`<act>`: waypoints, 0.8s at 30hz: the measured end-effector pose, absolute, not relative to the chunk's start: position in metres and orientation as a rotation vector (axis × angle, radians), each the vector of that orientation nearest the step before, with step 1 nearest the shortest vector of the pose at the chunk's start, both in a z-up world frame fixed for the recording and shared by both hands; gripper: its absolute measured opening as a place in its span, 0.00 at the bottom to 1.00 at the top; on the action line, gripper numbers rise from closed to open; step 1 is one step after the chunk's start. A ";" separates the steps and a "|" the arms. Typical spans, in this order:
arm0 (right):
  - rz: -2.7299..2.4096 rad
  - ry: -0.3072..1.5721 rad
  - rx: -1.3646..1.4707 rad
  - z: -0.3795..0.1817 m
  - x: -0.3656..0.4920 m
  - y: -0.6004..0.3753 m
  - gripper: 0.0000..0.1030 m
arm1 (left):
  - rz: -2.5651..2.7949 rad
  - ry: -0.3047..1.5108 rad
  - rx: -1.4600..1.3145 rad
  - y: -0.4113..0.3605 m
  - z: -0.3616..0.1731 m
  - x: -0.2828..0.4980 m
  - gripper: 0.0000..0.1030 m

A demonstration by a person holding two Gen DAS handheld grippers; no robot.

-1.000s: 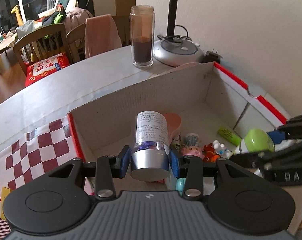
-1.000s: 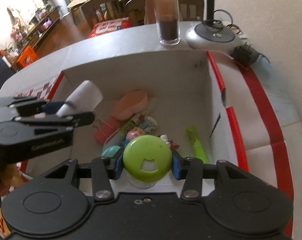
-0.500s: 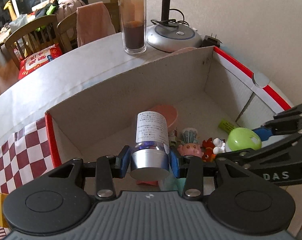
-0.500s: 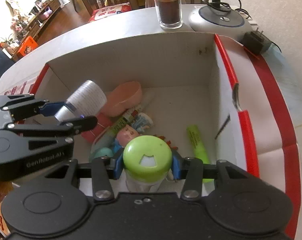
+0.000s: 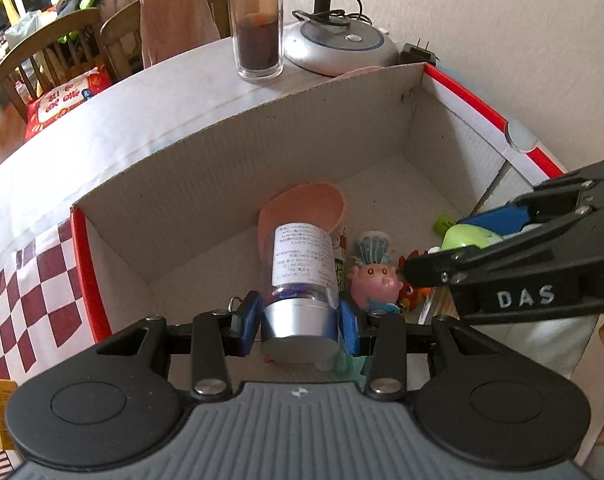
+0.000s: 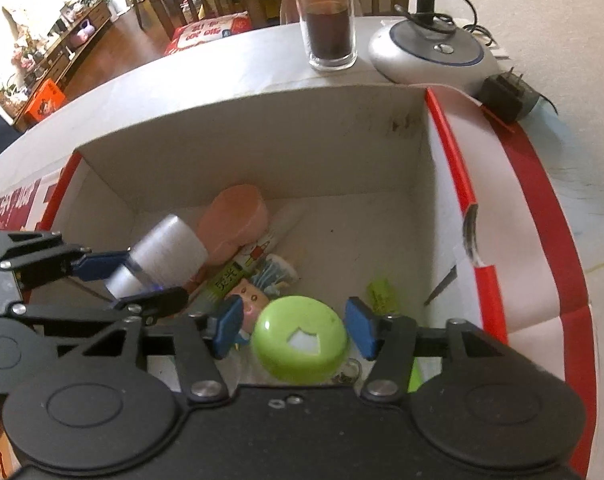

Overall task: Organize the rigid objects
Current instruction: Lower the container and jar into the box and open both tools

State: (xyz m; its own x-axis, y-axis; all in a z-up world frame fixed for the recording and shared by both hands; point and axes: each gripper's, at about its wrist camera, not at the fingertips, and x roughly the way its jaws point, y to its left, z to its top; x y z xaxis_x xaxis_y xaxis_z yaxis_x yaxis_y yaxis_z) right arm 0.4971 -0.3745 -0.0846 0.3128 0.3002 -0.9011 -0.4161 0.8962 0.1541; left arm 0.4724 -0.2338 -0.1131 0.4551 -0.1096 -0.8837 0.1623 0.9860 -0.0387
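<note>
My left gripper is shut on a clear bottle with a silver cap and white label, held inside the open cardboard box. It also shows in the right wrist view. My right gripper is open low in the box; the green-lidded jar sits between its blue pads with gaps on both sides. In the left wrist view the green lid shows behind the right gripper's fingers.
On the box floor lie a pink bowl, a pink pig toy, a green marker and small packets. Behind the box stand a glass jar of dark powder, a lamp base and a plug adapter.
Both grippers have moved forward and down into the box. My right gripper has opened and let go of the green-lidded jar. The left still grips the bottle.
</note>
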 end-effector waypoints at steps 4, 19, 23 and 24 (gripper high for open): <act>0.467 1.142 -0.109 -0.078 0.495 -0.377 0.60 | -0.163 1.061 0.041 -0.231 -0.108 0.469 0.49; 0.458 1.074 -0.136 -0.046 0.464 -0.374 0.72 | -0.174 0.974 -0.022 -0.213 -0.082 0.434 0.56; 0.462 1.043 -0.147 -0.033 0.450 -0.369 0.72 | -0.177 0.935 -0.032 -0.204 -0.070 0.419 0.60; 0.464 1.038 -0.147 -0.030 0.447 -0.367 0.72 | -0.178 0.925 -0.032 -0.202 -0.067 0.415 0.60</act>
